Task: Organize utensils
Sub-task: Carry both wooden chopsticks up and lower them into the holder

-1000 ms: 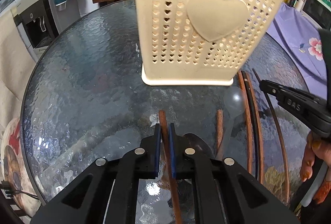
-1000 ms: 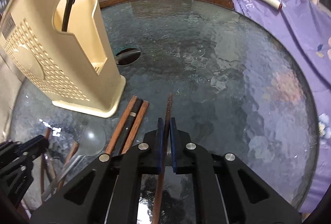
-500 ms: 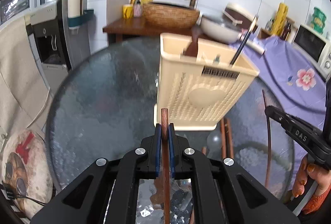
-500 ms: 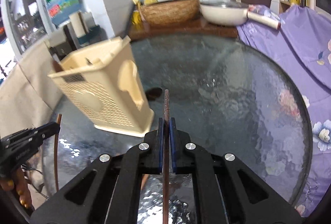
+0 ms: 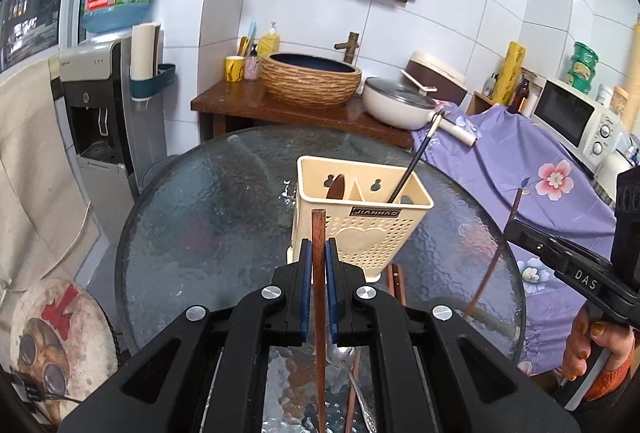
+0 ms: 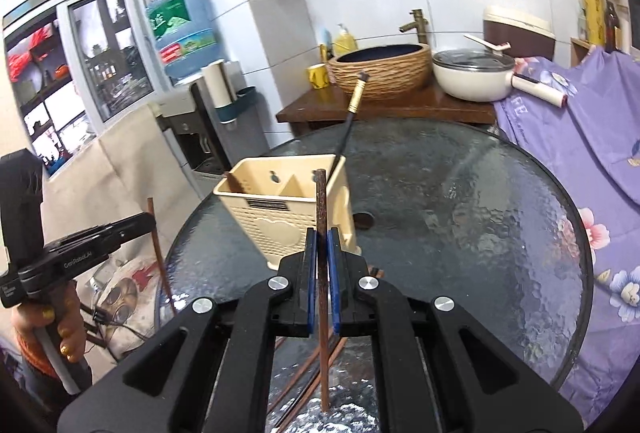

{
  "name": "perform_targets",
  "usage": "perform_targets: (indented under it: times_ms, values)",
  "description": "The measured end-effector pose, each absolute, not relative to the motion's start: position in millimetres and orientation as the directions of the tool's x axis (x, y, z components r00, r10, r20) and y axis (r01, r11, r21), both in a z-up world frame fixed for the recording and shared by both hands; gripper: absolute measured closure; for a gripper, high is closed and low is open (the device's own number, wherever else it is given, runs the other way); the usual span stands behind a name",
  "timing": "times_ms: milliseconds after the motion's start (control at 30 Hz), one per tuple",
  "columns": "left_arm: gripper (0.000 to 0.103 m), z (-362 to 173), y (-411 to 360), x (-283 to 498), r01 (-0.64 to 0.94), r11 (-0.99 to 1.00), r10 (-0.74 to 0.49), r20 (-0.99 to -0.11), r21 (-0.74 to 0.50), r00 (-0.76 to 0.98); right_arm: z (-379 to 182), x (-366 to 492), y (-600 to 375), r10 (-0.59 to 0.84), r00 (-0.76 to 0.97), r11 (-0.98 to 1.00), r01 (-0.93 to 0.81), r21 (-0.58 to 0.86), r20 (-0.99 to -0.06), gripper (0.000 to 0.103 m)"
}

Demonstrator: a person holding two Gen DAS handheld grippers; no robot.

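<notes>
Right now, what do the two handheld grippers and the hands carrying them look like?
Both are matte black plastic. The left gripper and right gripper have blue pads inside their fingers and round silver screws. White lettering marks their sides: "DAS" on the right one, "GenRobot.AI" on the left. The left hand and right hand show yellow-polished nails and orange knitted cuffs.

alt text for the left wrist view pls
The left gripper is shut on a brown wooden chopstick, raised above a round glass table. Ahead stands a cream perforated plastic utensil holder; the right gripper holds another chopstick.
</notes>
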State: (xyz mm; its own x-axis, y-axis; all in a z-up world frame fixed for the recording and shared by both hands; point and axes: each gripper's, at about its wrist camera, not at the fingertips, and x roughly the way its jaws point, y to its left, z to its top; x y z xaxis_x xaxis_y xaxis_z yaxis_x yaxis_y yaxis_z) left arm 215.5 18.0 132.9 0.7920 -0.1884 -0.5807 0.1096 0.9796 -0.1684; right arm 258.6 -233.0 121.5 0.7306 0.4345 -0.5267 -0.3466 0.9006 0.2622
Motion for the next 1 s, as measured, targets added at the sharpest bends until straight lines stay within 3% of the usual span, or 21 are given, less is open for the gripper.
perform_targets:
  times_ms: [467, 1000]
  values:
    - [0.096, 181, 4, 212, 0.173, 0.975, -0.219, -0.521, -0.136, 0.825, 170, 252, -211, 0.484, 0.733, 0.874, -0.427, 0.231, -0.479, 0.097]
    - [0.096, 308, -1, 252, 0.113, 0.981, -0.162, -0.340, -0.158, 0.926, 299, 296, -201, 0.419, 0.842, 0.908, -0.388, 0.158, -0.339, 0.097]
